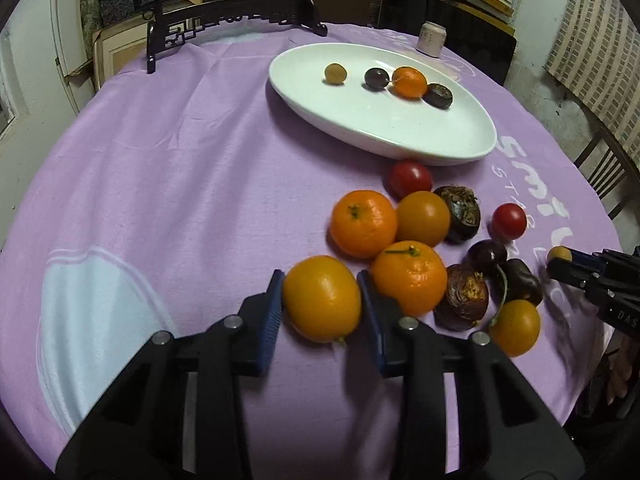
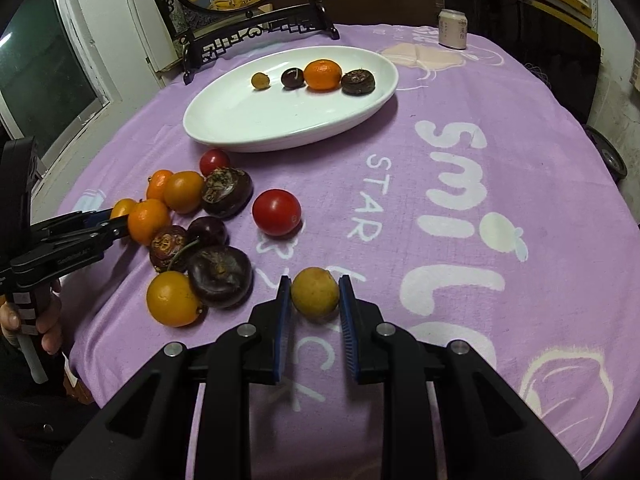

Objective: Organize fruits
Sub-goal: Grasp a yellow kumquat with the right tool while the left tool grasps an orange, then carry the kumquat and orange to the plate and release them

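Note:
My left gripper (image 1: 321, 294) is shut on a yellow-orange kumquat (image 1: 322, 298) at the near edge of the fruit pile on the purple cloth. My right gripper (image 2: 315, 294) is shut on a small yellow-brown longan (image 2: 315, 293) just above the cloth. The pile holds mandarins (image 1: 363, 224), red cherry tomatoes (image 2: 276, 212), dark water chestnuts (image 2: 220, 276) and cherries (image 2: 208, 231). The white oval plate (image 1: 400, 128) stands behind it and holds a longan (image 1: 335, 73), a cherry (image 1: 376, 78), a mandarin (image 1: 409, 82) and a water chestnut (image 1: 437, 95) in a row.
A dark carved stand with a round picture (image 2: 256, 28) is at the table's back edge. A drink can (image 2: 453, 29) stands at the back right. A chair (image 1: 608, 168) is beyond the table's right edge. White lettering covers the cloth's right half (image 2: 452, 168).

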A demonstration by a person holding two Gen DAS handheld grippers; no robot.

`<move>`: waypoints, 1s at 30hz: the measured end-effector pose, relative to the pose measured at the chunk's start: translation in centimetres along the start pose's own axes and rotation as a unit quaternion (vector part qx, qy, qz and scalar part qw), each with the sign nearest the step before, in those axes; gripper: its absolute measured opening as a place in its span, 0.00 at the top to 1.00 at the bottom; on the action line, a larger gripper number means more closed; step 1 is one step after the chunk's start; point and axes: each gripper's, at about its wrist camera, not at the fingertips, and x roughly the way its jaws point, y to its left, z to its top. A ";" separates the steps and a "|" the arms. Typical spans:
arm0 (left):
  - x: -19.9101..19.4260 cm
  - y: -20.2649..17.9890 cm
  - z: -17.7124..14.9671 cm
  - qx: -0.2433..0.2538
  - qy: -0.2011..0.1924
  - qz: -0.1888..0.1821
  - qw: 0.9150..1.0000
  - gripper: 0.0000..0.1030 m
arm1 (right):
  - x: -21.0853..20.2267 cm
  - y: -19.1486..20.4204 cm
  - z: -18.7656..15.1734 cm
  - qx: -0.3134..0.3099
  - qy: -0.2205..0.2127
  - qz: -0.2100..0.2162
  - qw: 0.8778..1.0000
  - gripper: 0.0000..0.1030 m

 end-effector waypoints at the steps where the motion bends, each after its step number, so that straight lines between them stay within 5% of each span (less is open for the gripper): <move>1: 0.0 0.1 0.0 -0.003 0.000 -0.002 1.000 0.65 | -0.1 0.1 -0.1 -0.001 -0.001 0.000 1.000 0.77; 10: -3.2 0.6 -0.4 -0.023 -0.017 -0.011 1.000 0.65 | -0.9 0.8 0.8 -0.013 -0.015 0.013 1.000 0.77; 16: -4.3 -0.5 2.3 0.000 -0.034 -0.025 0.999 0.64 | -0.9 1.4 3.3 -0.024 -0.026 0.015 0.999 0.77; 24: -0.3 -2.6 14.8 0.012 -0.051 -0.001 0.999 0.64 | 0.6 2.1 14.2 -0.057 -0.057 -0.014 0.997 0.77; 30: 6.4 -2.5 21.7 -0.037 -0.029 0.007 0.999 0.64 | 7.3 -0.7 21.4 -0.019 -0.068 -0.038 0.997 0.77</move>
